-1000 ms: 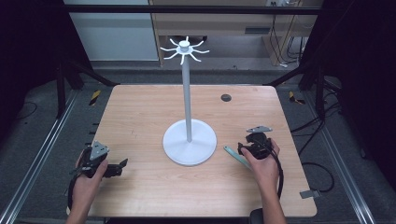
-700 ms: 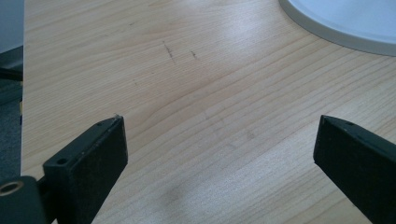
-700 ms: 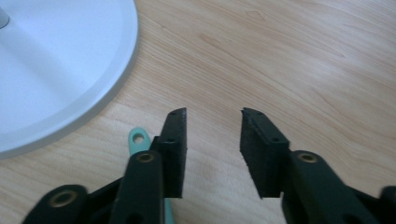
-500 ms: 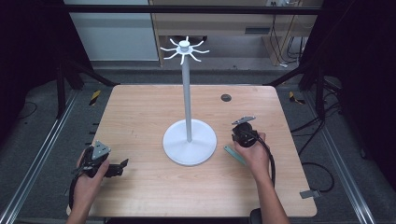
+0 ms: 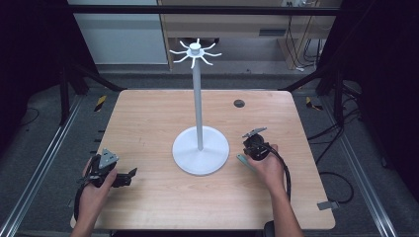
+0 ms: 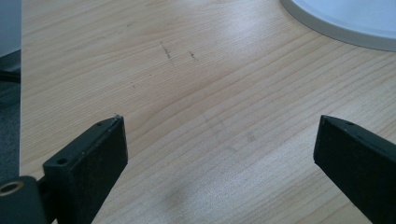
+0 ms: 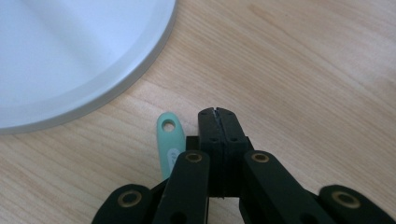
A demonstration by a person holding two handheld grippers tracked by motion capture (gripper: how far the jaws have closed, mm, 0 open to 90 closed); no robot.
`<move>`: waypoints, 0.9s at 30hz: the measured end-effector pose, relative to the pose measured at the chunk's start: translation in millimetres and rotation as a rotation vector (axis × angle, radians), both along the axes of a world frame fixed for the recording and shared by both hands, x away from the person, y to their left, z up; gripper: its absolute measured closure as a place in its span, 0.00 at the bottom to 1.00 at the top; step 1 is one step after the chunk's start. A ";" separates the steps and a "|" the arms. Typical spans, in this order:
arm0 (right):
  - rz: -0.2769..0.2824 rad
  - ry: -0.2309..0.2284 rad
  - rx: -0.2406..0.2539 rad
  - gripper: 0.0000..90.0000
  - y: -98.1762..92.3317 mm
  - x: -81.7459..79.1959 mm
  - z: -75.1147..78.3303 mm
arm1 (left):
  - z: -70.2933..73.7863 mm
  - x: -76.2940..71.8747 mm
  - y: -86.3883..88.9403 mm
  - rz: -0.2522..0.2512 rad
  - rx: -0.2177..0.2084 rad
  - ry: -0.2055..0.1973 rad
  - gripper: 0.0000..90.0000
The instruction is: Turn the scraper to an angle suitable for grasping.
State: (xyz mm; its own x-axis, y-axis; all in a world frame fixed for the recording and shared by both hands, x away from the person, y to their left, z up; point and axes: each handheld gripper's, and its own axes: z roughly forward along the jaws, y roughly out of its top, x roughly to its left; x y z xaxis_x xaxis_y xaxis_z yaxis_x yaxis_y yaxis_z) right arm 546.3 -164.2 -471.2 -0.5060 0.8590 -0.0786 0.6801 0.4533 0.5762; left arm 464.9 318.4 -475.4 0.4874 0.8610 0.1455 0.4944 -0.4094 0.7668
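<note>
Right gripper (image 7: pixel 218 111): jaws pressed flat together, pad against pad, with nothing between them. They have just been closing, and they closed on air. The gripper sits low over the wooden table (image 5: pixel 148 123), held in the person's right hand (image 5: pixel 269 165).

The work's object is a pale green handle (image 7: pixel 168 140), a slim flat piece with a rounded end and a small hole through that end. It lies flat on the table just beside the closed jaws, on their left as the right gripper view shows it, alongside them and outside the grip. Its rounded end reaches almost as far forward as the jaw tips. Its rear part passes under the gripper's linkage and is hidden there, so I cannot tell what the far end carries. In the high view the same green piece (image 5: pixel 244 161) shows at the gripper's side that faces the stand.

White stand (image 5: pixel 200 148): round base ahead and to the left of the right jaws, near the green handle but apart from it. A thin upright pole rises from it to a ring of short hooks.

Left gripper (image 6: pixel 219 154): jaws wide apart, nothing between them, bare table beneath. The rim of the stand's base lies well ahead of its right jaw. The left hand (image 5: pixel 94 190) holds it near the table's front edge, well apart from the right gripper.
</note>
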 end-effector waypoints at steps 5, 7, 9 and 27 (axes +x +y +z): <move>0.005 0.021 -0.006 1.00 -0.1 -2.0 -5.3 | 0.2 -0.2 -0.9 -0.003 0.001 0.001 0.03; -0.001 0.033 -0.007 1.00 -1.5 -2.2 -6.5 | 0.0 -0.2 -1.3 -0.003 0.001 -0.001 0.03; -0.001 0.041 0.000 1.00 -3.4 -2.0 -7.6 | 0.1 -0.2 -1.5 -0.004 0.003 0.000 0.03; 0.129 0.101 0.024 1.00 9.8 -20.8 -5.1 | -0.2 -0.8 -1.7 -0.008 0.011 0.007 0.03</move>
State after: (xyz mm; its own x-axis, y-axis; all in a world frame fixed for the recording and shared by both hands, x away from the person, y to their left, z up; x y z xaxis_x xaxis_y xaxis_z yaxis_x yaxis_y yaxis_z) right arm 525.4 -154.5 -476.3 -0.6165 0.7874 -0.0020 0.6721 0.5276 0.5196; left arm 464.1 316.7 -475.6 0.4955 0.8552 0.1521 0.4960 -0.4223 0.7587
